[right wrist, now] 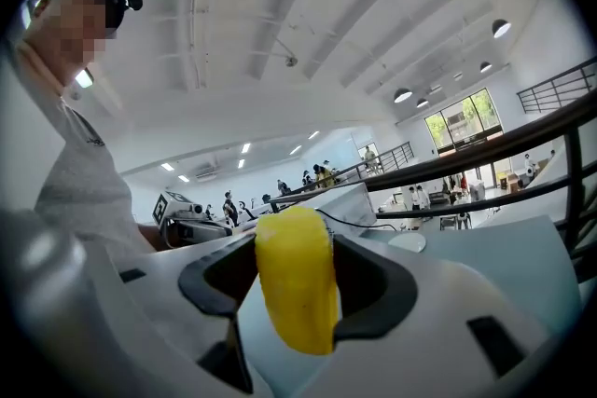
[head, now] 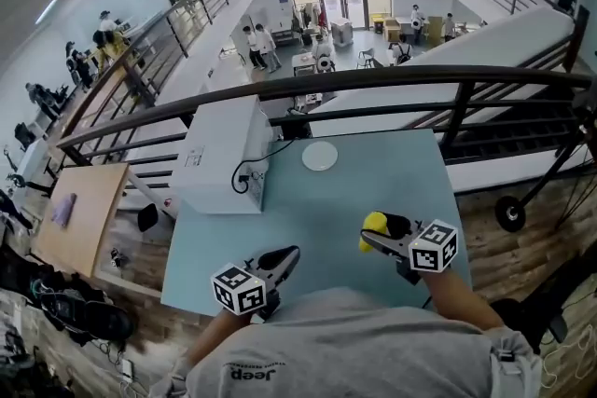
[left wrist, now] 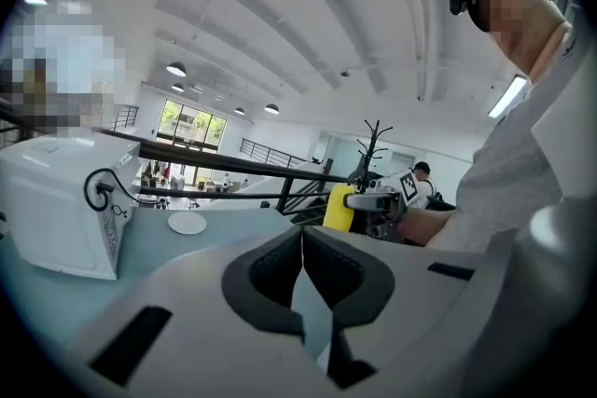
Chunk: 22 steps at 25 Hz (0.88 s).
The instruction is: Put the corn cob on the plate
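A yellow corn cob is clamped upright between the jaws of my right gripper, above the near right part of the blue-grey table. The left gripper view shows that corn cob from the side. A small white plate lies on the far middle of the table, well ahead of both grippers. My left gripper is over the near left edge, shut, with its pads touching and nothing between them.
A white box-shaped appliance with a black cable stands on the table's far left. A dark metal railing runs behind the table, with a drop to a lower floor beyond. A wooden table stands lower left.
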Each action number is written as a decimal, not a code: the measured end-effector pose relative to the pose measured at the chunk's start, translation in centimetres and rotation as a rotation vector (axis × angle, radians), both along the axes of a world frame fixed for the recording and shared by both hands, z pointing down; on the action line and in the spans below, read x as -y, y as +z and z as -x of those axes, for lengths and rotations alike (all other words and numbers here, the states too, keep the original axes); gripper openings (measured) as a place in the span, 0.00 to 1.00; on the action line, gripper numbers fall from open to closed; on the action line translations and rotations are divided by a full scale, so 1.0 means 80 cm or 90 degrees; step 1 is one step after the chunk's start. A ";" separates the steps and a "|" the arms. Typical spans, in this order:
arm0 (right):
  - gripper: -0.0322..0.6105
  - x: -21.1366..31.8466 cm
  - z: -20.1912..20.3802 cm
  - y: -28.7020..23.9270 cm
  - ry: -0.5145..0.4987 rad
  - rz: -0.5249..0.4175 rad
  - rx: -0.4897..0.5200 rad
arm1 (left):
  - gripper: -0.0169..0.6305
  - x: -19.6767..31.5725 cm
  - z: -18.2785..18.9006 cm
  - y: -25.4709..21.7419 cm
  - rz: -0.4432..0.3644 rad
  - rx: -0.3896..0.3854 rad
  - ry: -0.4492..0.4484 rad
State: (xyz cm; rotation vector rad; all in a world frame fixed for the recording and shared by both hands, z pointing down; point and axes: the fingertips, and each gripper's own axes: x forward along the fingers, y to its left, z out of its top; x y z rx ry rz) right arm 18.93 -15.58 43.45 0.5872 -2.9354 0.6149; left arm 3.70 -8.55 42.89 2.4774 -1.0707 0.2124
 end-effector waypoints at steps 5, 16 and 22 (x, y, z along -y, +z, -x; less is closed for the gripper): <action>0.45 0.027 -0.004 0.023 0.006 0.020 0.005 | 0.06 0.019 0.005 0.016 0.032 0.002 -0.012; 0.45 0.048 0.071 0.051 0.085 0.063 -0.013 | 0.06 0.073 0.067 0.069 0.070 -0.012 0.077; 0.45 0.064 0.108 0.056 0.082 0.077 -0.045 | 0.06 0.110 0.078 0.071 0.056 -0.031 0.103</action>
